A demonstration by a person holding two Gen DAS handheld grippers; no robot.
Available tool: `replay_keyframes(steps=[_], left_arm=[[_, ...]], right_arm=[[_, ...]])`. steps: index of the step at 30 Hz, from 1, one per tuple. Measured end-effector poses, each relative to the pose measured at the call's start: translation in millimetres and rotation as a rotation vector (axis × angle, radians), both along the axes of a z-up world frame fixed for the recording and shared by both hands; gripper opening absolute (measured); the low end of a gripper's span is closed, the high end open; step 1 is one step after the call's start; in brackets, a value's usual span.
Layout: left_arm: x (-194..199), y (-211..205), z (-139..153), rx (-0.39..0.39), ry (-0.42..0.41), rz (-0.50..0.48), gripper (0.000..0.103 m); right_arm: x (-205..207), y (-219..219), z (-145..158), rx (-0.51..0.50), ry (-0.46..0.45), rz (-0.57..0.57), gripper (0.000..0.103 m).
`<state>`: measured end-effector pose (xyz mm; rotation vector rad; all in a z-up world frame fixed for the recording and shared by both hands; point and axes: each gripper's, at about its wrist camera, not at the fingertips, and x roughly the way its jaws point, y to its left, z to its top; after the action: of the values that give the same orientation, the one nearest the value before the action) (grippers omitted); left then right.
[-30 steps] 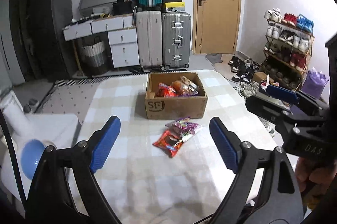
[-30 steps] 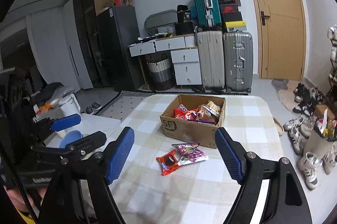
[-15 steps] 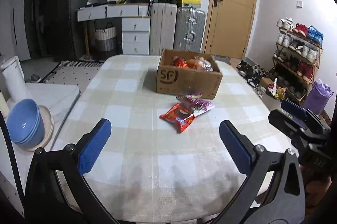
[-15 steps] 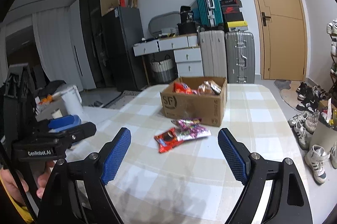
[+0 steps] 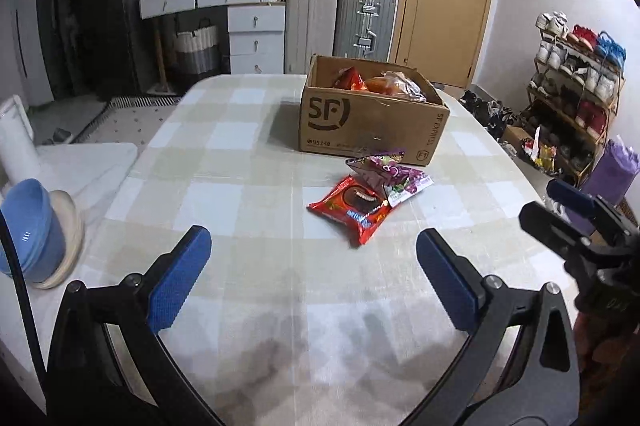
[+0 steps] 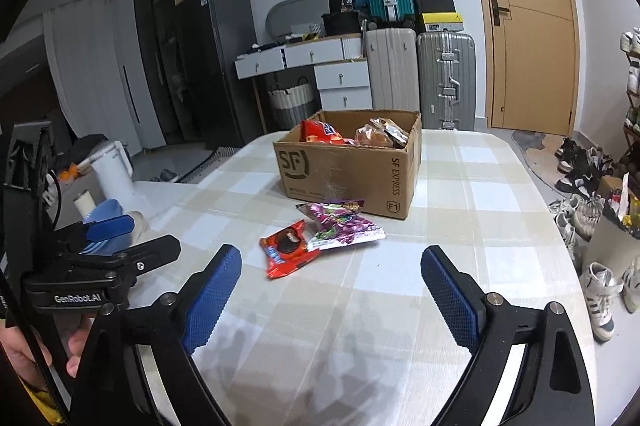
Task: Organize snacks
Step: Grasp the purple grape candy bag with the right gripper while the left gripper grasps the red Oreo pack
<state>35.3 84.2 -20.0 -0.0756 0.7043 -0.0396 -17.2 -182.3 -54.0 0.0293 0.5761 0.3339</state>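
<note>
A red cookie packet lies on the checked table, overlapped at its far edge by a purple candy packet. Just beyond them stands an open cardboard box holding several snack bags. My left gripper is open over the near table, empty, short of the packets. My right gripper hovers nearer the table's right side, its jaws still opening, nothing between them. Each gripper shows at the edge of the other's view.
The checked table has rounded edges. Blue bowls stack on a low white surface to the left. Suitcases, drawers and a door stand behind; a shoe rack and shoes line the floor on the right.
Both grippers have come down toward the table, so the box and packets look larger and more side-on. Both sets of jaws have spread wider.
</note>
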Motion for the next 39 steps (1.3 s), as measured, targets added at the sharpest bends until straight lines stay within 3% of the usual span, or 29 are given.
replay_keyframes(steps=[9, 12, 15, 19, 24, 32, 35, 39], left_arm=[[81, 6, -30, 0.008, 0.083, 0.047, 0.103], [103, 12, -45, -0.016, 0.142, 0.05, 0.103], [116, 18, -54, -0.048, 0.174, 0.04, 0.103], [126, 24, -57, -0.058, 0.173, 0.052, 0.103], [130, 33, -60, -0.127, 0.204, 0.059, 0.103], [127, 33, -64, -0.138, 0.222, 0.073, 0.103], [125, 30, -62, -0.127, 0.209, 0.072, 0.103], [124, 27, -63, -0.106, 0.213, 0.065, 0.103]], right_arm=[[86, 5, -33, -0.013, 0.179, -0.074, 0.095], [121, 10, -53, 0.01, 0.288, -0.05, 0.095], [150, 17, -66, 0.036, 0.341, -0.043, 0.095], [174, 35, -73, -0.008, 0.35, -0.037, 0.095], [192, 55, -84, -0.093, 0.359, -0.045, 0.095], [207, 67, -107, -0.169, 0.379, -0.061, 0.095], [208, 69, -107, -0.17, 0.37, -0.058, 0.083], [206, 73, -106, -0.173, 0.357, -0.044, 0.08]])
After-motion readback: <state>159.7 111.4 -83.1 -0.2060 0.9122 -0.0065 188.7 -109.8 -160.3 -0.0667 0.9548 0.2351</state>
